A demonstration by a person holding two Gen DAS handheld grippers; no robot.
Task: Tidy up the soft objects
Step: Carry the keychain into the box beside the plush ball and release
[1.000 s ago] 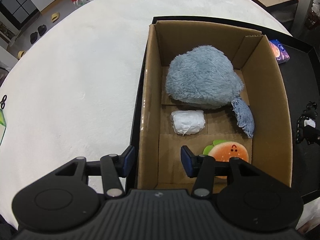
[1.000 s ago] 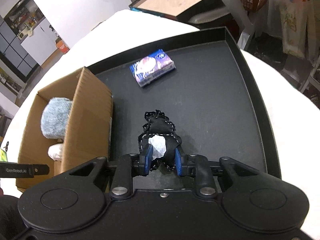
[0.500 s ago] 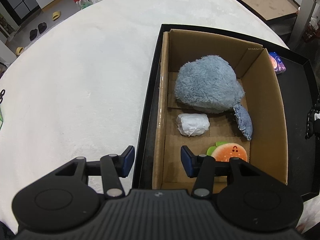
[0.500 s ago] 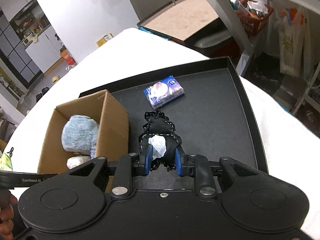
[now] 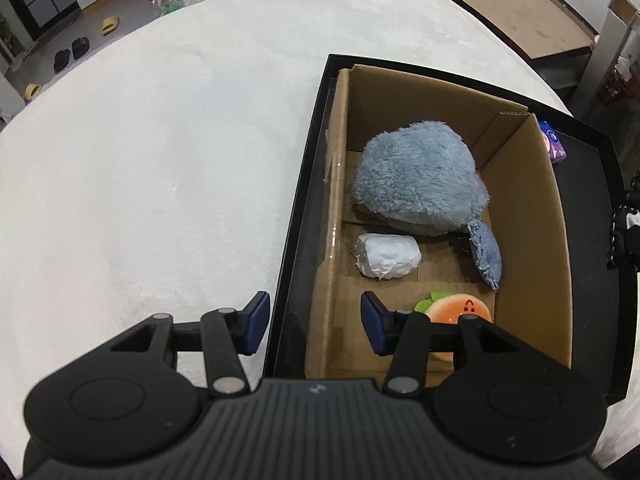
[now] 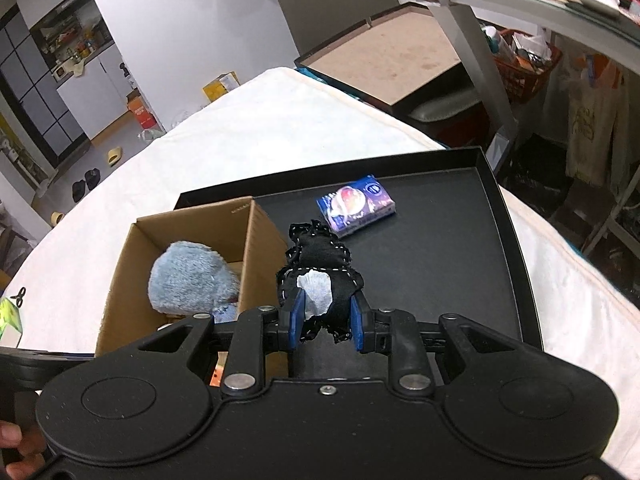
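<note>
A cardboard box (image 5: 532, 216) stands at the left of a black tray (image 6: 460, 240). In the box lie a fluffy blue plush (image 5: 416, 180), a white wrapped roll (image 5: 386, 256), a denim pouch (image 5: 486, 254) and an orange plush (image 5: 460, 312). My left gripper (image 5: 314, 322) is open and empty, astride the box's near left wall. My right gripper (image 6: 326, 320) is shut on a black lace-edged cloth (image 6: 320, 260) with a white tag, held above the tray beside the box's right wall. The cloth also shows at the right edge of the left wrist view (image 5: 626, 236).
A blue tissue pack (image 6: 356, 206) lies on the tray's far part; it also shows behind the box (image 5: 552, 146). The tray sits on a white fleecy table cover (image 5: 160, 160). A metal table leg (image 6: 476, 52) and clutter stand beyond the table on the right.
My right gripper has risen with the black cloth, lifting it off the tray. My left gripper has drawn back and up from the box, still open.
</note>
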